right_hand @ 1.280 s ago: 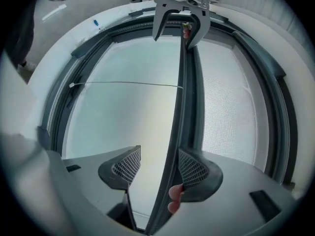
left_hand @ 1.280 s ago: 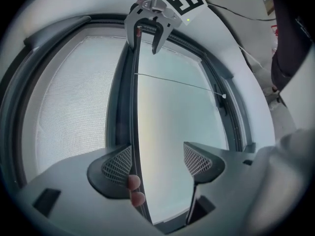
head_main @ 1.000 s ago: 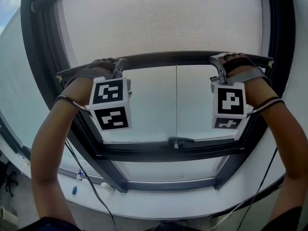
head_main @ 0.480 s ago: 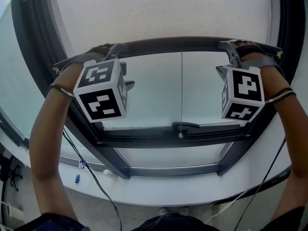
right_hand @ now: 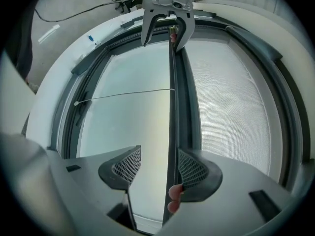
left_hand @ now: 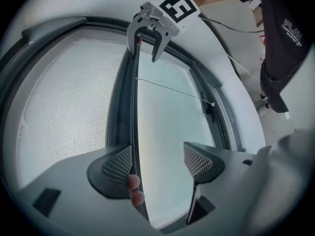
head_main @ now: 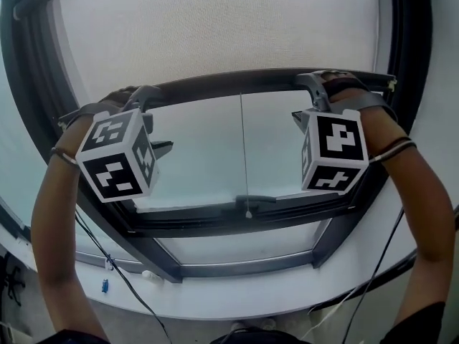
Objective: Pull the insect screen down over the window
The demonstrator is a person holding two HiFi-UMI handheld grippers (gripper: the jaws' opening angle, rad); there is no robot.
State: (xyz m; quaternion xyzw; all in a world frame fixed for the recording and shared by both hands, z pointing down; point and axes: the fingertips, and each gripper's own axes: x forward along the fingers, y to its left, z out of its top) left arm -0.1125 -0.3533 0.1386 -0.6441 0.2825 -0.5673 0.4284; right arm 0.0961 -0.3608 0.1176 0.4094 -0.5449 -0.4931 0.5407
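Note:
The insect screen (head_main: 215, 34) covers the upper part of the window; its dark bottom bar (head_main: 237, 84) runs across the middle. My left gripper (head_main: 153, 120) and right gripper (head_main: 305, 99) are at the bar's two ends. In the left gripper view the bar (left_hand: 135, 107) passes between the jaws of the open left gripper (left_hand: 157, 162), against the left jaw, with a person's fingertips (left_hand: 133, 183) hooked behind it. In the right gripper view the bar (right_hand: 171, 97) runs through the open right gripper (right_hand: 158, 170), beside the right jaw, again with fingertips (right_hand: 174, 193) on it. A thin pull cord (head_main: 244, 156) hangs from the bar's middle.
Below the bar is bare glass (head_main: 208, 156), then the dark lower window frame (head_main: 237, 224) and a white curved sill (head_main: 215, 292) with cables (head_main: 122, 278) over it. Thick dark frame posts (head_main: 412, 56) flank the screen. A person's dark shirt (left_hand: 285, 43) shows at the right of the left gripper view.
The head view has swung about. The left gripper's cube has tilted and dropped to the lower left. The bar stays at about the same height above the lower frame.

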